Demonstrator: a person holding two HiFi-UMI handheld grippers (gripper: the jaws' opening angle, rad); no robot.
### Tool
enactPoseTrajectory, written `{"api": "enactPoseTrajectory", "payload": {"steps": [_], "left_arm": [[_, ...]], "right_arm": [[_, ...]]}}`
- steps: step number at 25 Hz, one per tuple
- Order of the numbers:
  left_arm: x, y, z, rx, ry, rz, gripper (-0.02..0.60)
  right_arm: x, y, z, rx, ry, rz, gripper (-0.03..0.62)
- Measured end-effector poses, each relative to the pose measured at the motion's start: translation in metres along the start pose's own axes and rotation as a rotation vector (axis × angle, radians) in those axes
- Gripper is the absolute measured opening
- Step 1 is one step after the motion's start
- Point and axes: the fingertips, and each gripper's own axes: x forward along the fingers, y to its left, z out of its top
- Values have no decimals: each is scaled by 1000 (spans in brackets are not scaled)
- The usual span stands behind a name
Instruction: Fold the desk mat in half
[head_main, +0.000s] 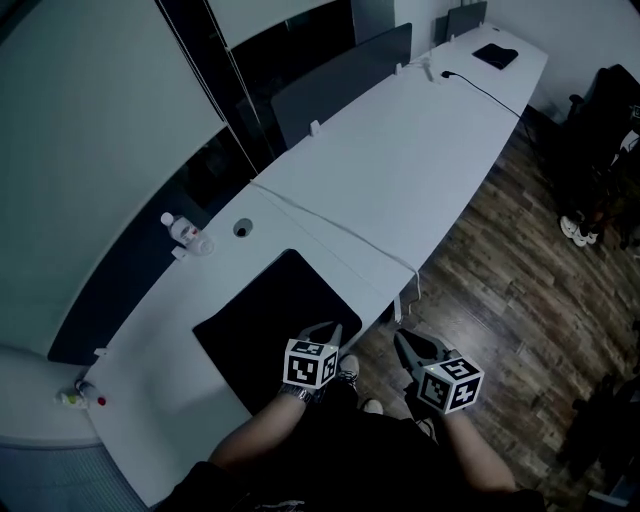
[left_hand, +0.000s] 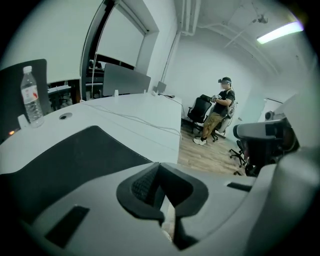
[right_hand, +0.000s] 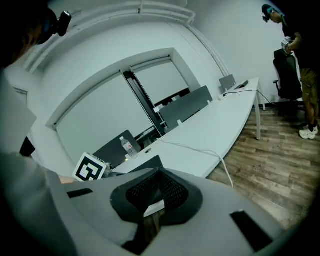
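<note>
On the long white curved desk (head_main: 400, 180), at the person's end, lies the flat black rectangular desk mat (head_main: 265, 315). It is spread out and not folded yet. It looks thin, soft and light, so it should bend easily. It may also flop or slide on the smooth top. A good place to grab it looks like the two corners of one end, so that end can be lifted over onto the other.

The left gripper (head_main: 328, 330) hangs over the mat's near corner. Its jaws are pressed together with nothing in them. The right gripper (head_main: 404, 342) is off the desk, over the brown wooden floor (head_main: 520, 260). Its jaws are together and bare too.

A thin white cable (head_main: 340, 232) runs across the desk behind the mat. A small clear plastic bottle (head_main: 182, 232) stands by the far edge.

The mat's near edge is hidden by the left gripper and the person's arm (head_main: 255, 440). How thick the mat is cannot be made out.
</note>
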Motion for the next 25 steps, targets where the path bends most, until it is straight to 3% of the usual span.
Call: {"api": "enactPoseTrajectory", "payload": {"steps": [13, 25], "left_arm": [[-100, -13, -43, -120, -135, 125, 6], [-188, 4, -103, -236, -210, 256, 6]], "right_arm": [[-8, 61, -36, -109, 63, 186, 23], [13, 140, -90, -219, 194, 361, 23]]}}
